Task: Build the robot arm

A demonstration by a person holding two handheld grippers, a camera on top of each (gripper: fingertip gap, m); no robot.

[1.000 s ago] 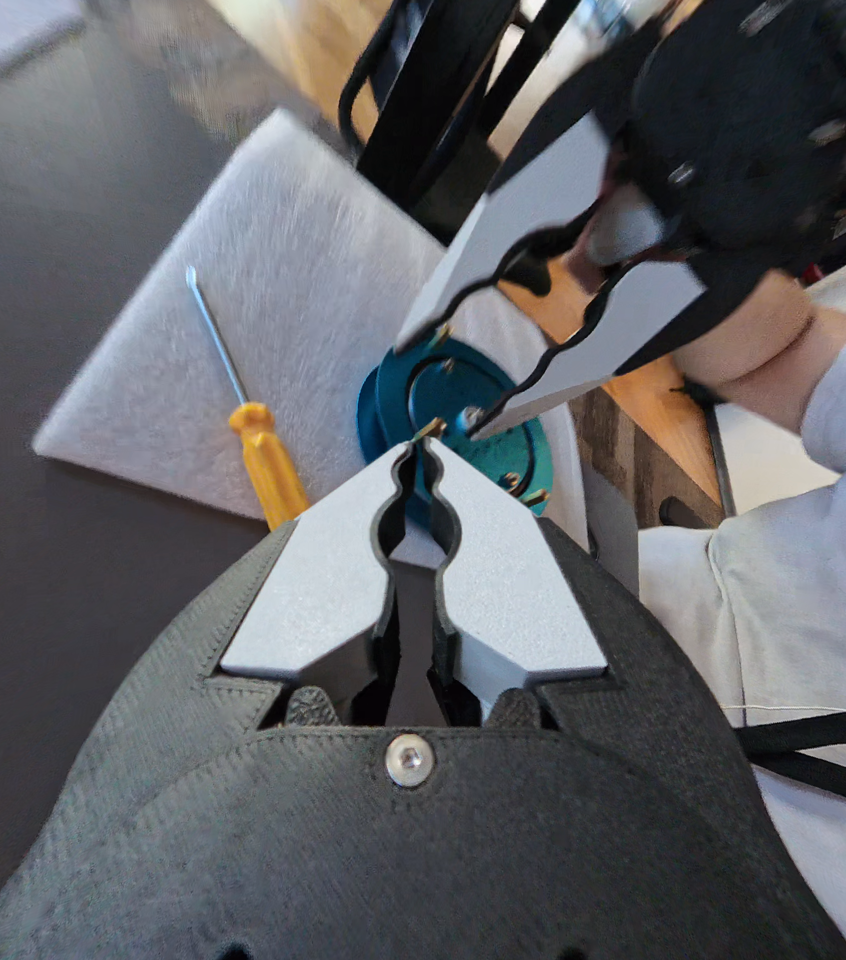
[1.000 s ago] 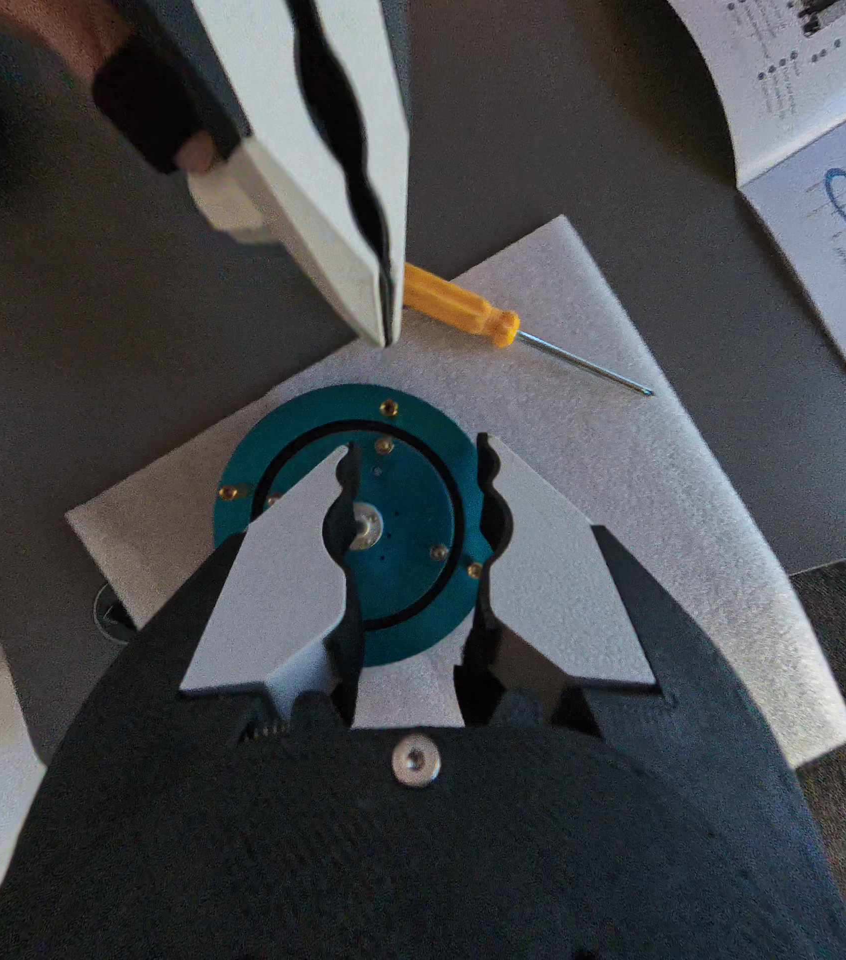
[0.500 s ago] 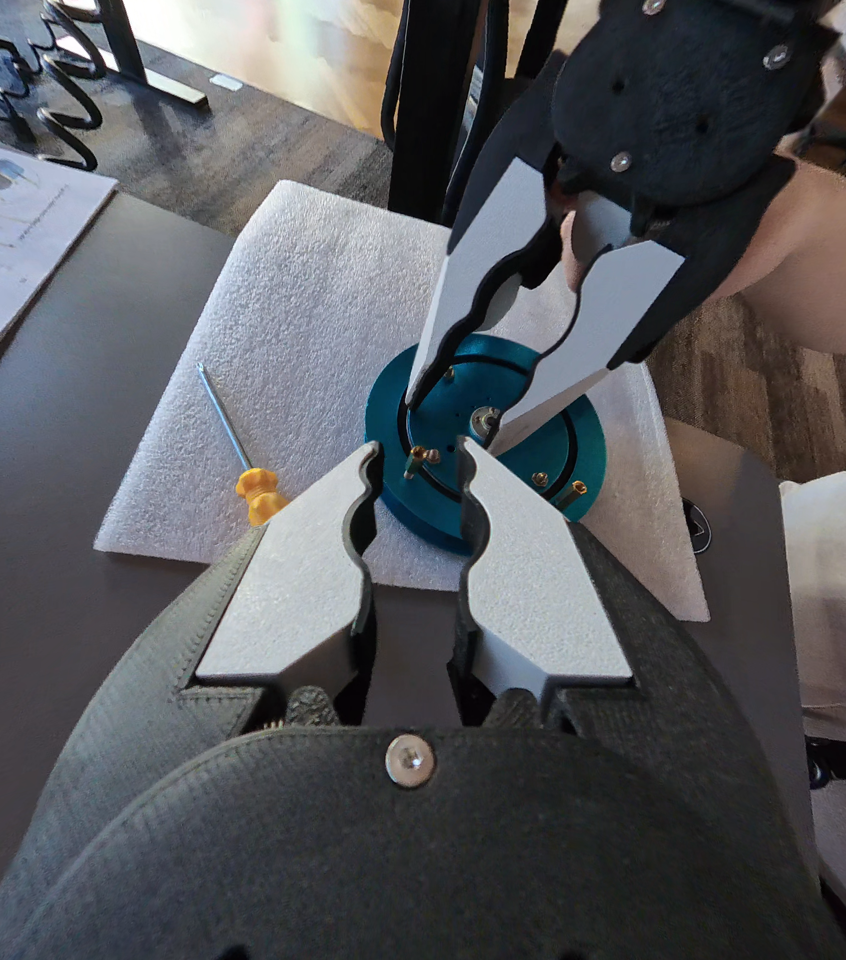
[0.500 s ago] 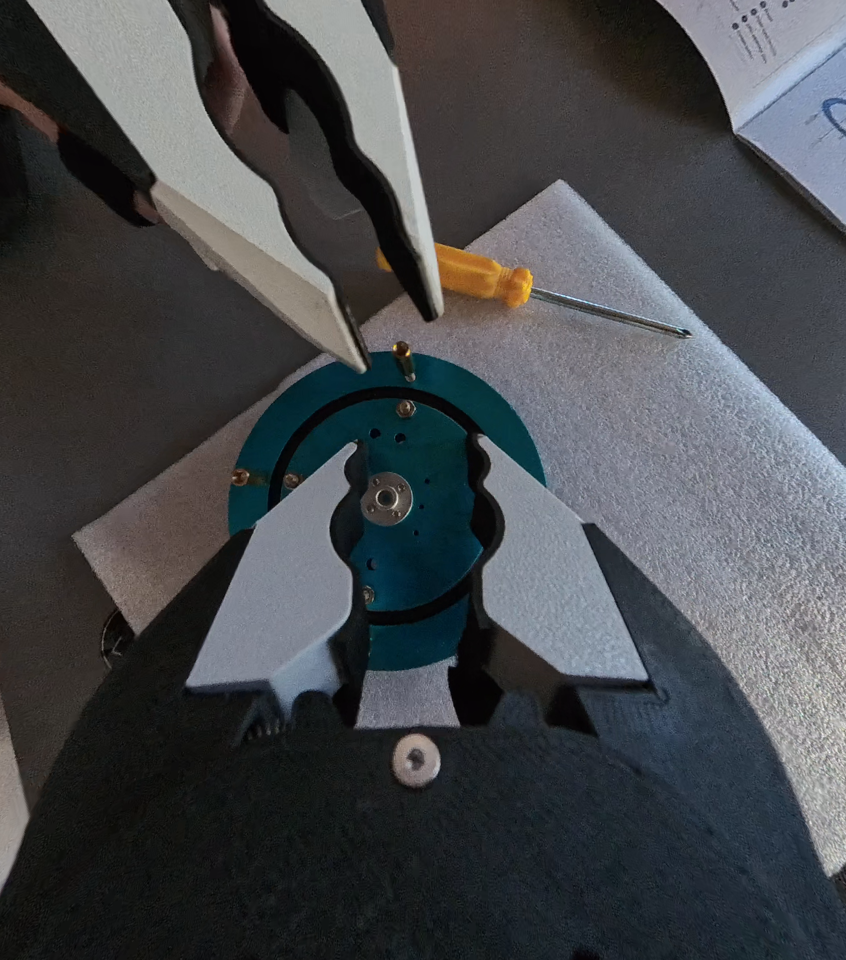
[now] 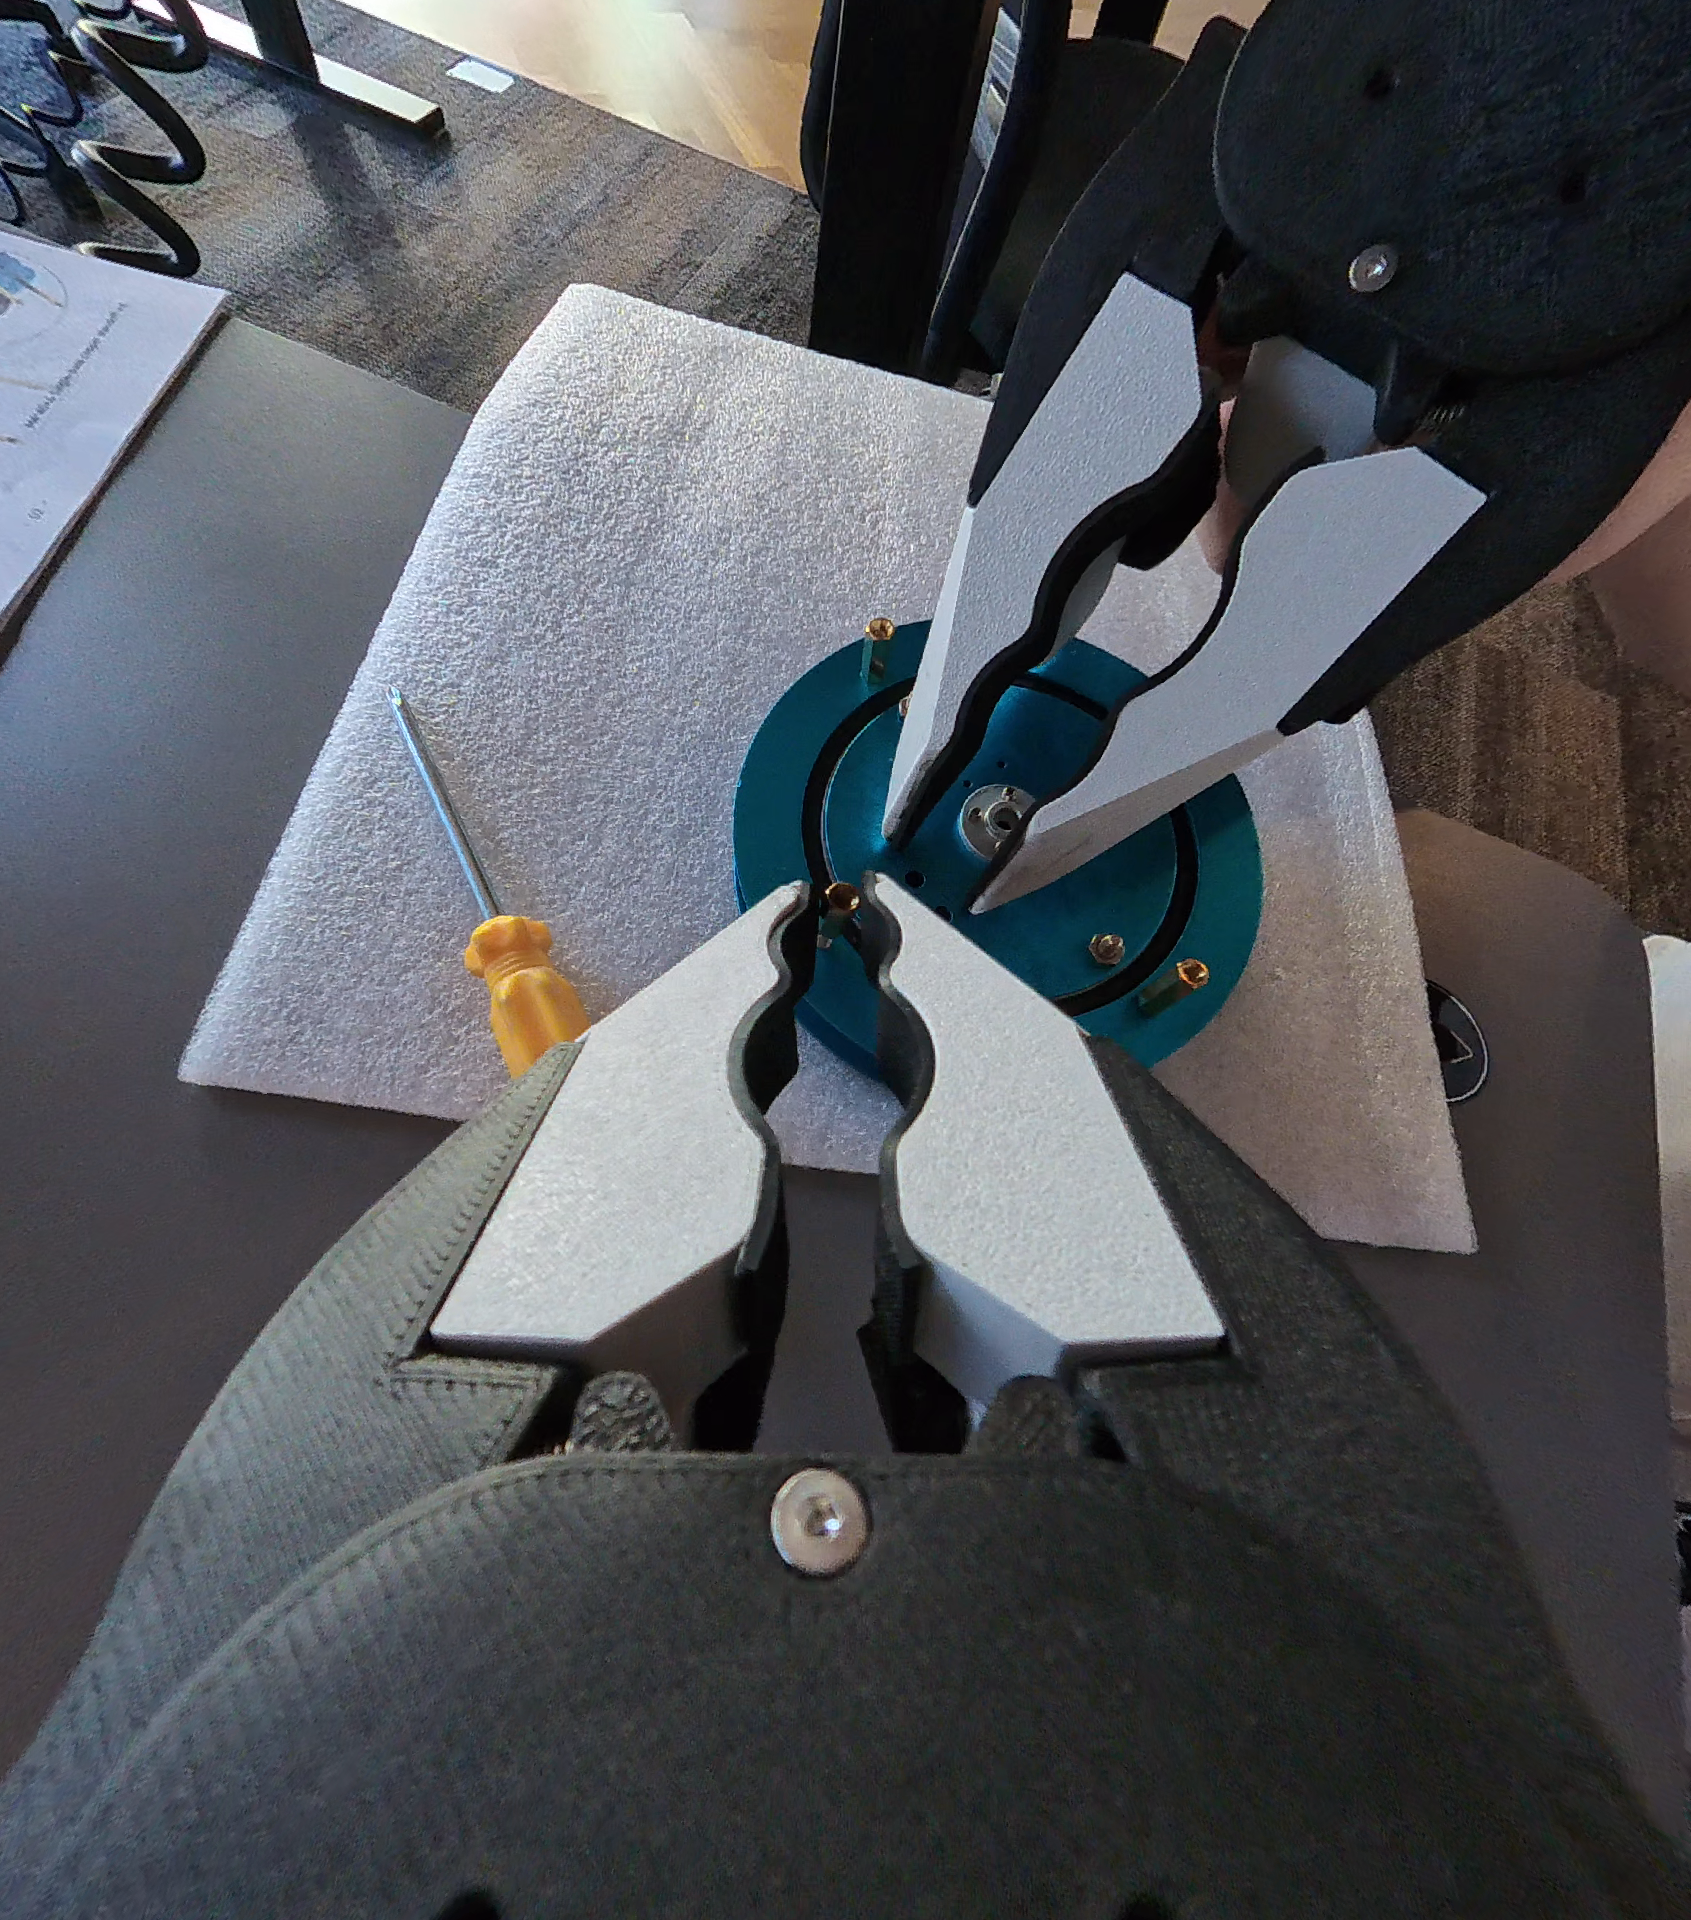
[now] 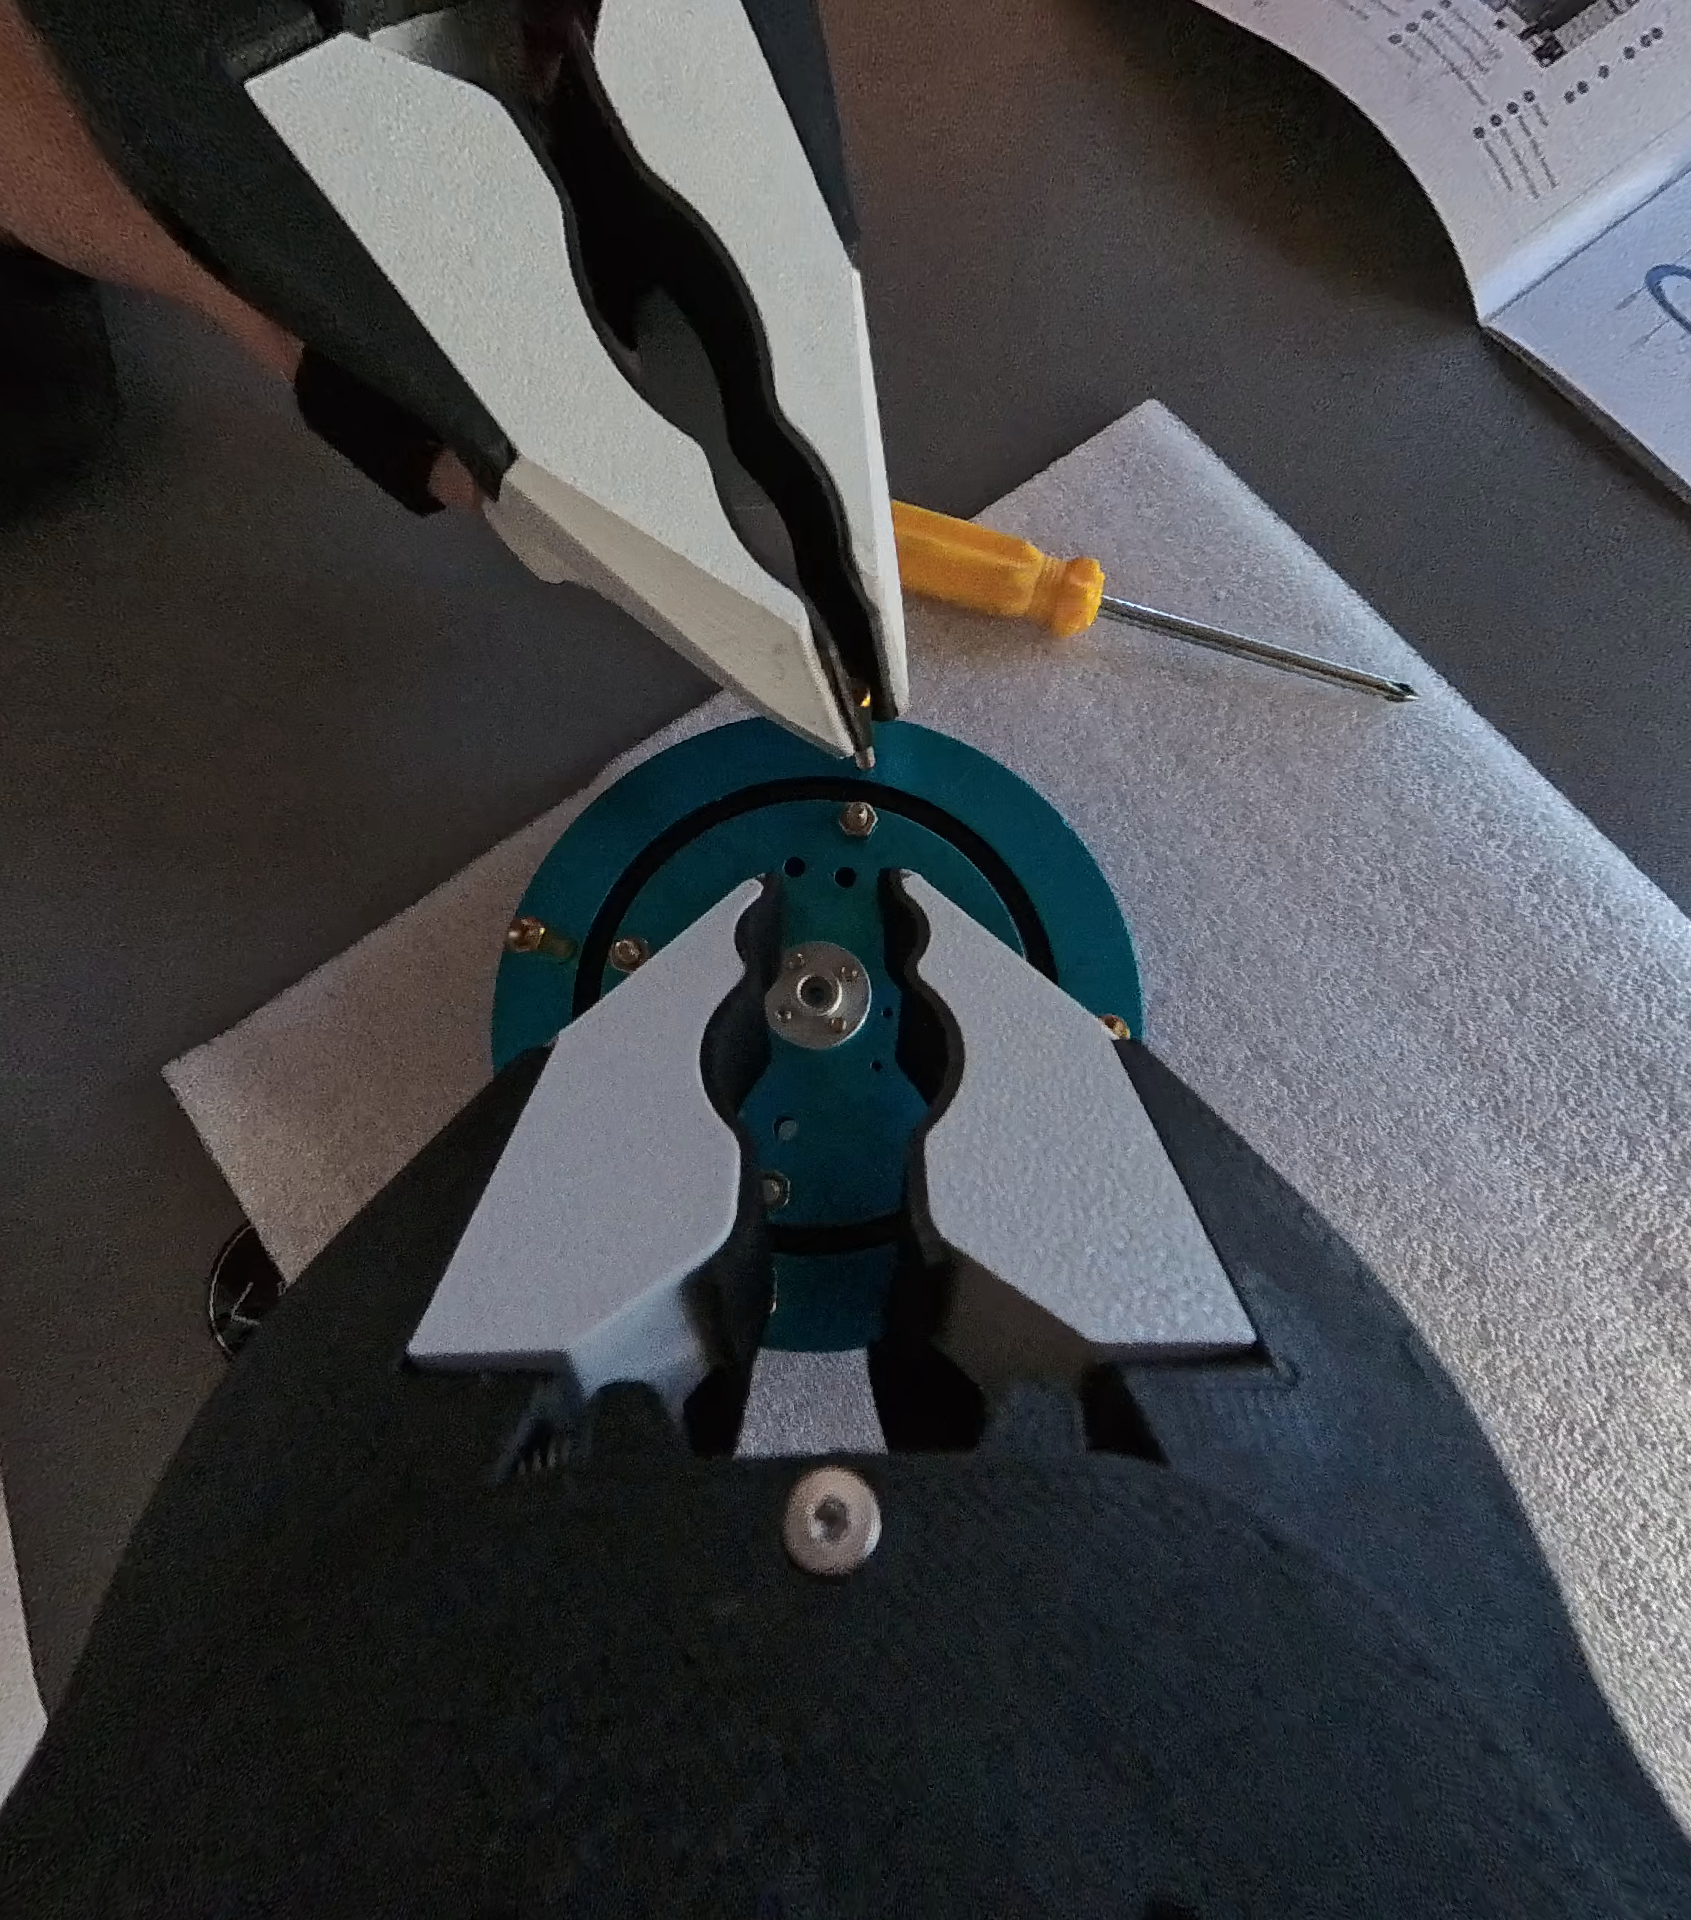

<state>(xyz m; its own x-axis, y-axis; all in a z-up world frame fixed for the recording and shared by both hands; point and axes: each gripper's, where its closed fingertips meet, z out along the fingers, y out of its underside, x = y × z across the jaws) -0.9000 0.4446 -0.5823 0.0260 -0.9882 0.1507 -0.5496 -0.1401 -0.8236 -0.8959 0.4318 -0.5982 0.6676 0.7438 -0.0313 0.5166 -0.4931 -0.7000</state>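
Upright brass standoff (image 5: 839, 902) in left claw (image 5: 837, 891)

White foam sheet (image 5: 664, 540) lies flat on dark grey counter (image 5: 145, 831), one corner hanging past the counter's far edge. Small screwdriver (image 5: 519, 997), yellow handle, thin metal shaft, lies on the foam near its edge, handle end at the foam's border. Open printed booklet (image 6: 1599, 156) with blue diagrams rests on the counter, apart from the foam. Round black-rimmed hole (image 5: 1459, 1044) in the counter just beside the foam's other side. Beyond the counter: dark carpet floor (image 5: 405, 208), black furniture legs (image 5: 882, 208), black wavy wire rack (image 5: 124, 156).
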